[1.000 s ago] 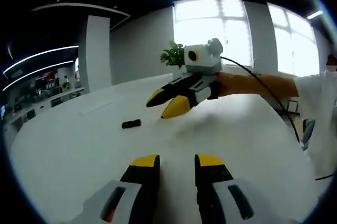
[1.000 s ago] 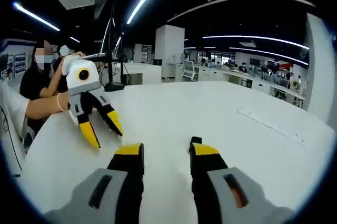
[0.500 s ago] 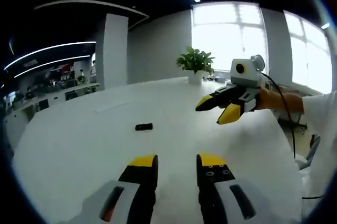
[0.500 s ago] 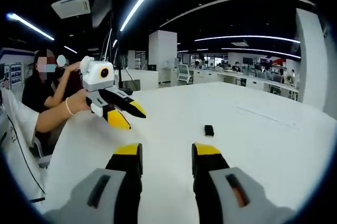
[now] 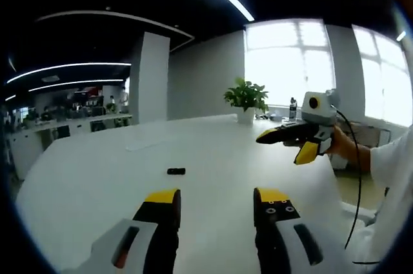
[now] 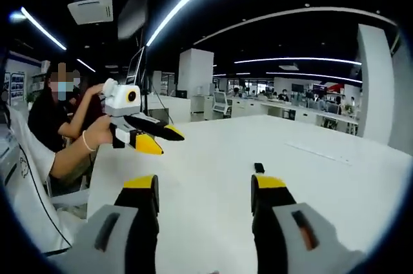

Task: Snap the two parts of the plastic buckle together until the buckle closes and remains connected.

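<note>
While the white table (image 5: 84,184) stretches into an open office, the black buckle (image 5: 175,171) lies far ahead on it, long axis sideways, and both the left gripper (image 5: 214,198) and right gripper (image 6: 205,184) gape wide, empty.

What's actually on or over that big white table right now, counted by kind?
Grippers: 2, the left gripper and the right gripper, both with jaws apart and holding nothing.
Buckles: 1, a small black buckle lying on the table; I cannot tell if it is closed.
Potted plants: 1, a plant at the far edge.
Bottles: 1, a bottle beside the plant.
Total: 5.
</note>
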The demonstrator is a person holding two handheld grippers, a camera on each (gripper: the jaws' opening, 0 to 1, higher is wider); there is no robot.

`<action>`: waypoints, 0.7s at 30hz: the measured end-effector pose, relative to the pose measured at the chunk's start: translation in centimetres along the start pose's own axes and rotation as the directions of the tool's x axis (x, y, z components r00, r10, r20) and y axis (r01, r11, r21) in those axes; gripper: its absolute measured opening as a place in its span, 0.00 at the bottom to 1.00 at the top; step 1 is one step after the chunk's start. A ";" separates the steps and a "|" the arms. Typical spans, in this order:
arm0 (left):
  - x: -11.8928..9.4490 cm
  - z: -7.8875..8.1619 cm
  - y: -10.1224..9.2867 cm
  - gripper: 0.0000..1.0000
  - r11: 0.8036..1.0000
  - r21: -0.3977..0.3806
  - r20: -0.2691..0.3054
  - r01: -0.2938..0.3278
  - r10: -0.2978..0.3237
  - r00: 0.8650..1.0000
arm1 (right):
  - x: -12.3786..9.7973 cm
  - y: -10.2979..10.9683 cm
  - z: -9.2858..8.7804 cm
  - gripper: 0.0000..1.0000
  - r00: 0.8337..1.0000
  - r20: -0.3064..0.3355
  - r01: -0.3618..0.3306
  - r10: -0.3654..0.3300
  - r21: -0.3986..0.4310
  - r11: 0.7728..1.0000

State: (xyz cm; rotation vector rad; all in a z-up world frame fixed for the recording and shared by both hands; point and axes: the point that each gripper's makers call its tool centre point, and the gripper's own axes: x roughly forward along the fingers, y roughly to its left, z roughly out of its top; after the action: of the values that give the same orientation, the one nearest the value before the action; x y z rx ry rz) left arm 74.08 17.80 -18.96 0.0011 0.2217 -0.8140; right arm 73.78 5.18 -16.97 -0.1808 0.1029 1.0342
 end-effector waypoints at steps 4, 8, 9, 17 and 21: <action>-0.9 0.5 -1.2 0.53 1.000 0.016 0.032 -0.015 0.014 0.999 | -1.5 0.5 0.4 0.60 0.998 0.036 0.050 -0.050 0.011 0.999; -2.0 0.5 -1.4 0.58 0.998 0.028 0.030 -0.059 0.058 0.998 | -2.9 1.2 0.6 0.61 0.996 0.054 0.068 -0.068 0.013 0.998; -2.4 0.5 -1.4 0.59 0.997 0.023 0.034 -0.070 0.069 0.997 | -3.3 1.3 0.6 0.61 0.996 0.049 0.076 -0.076 0.004 0.997; -5.5 -0.1 -1.1 0.68 0.986 0.023 0.016 -0.164 0.164 0.986 | -6.3 2.1 0.5 0.66 0.988 0.007 0.153 -0.153 -0.026 0.988; -6.5 -0.4 -1.7 0.68 0.985 0.028 0.012 -0.169 0.169 0.986 | -7.6 2.4 0.7 0.73 0.982 0.008 0.190 -0.190 -0.021 0.981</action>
State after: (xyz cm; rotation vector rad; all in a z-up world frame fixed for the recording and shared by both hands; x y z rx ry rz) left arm 68.48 21.38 -17.93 0.0427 0.1974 -0.6483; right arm 67.84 0.11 -15.27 -0.2037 0.0673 0.8454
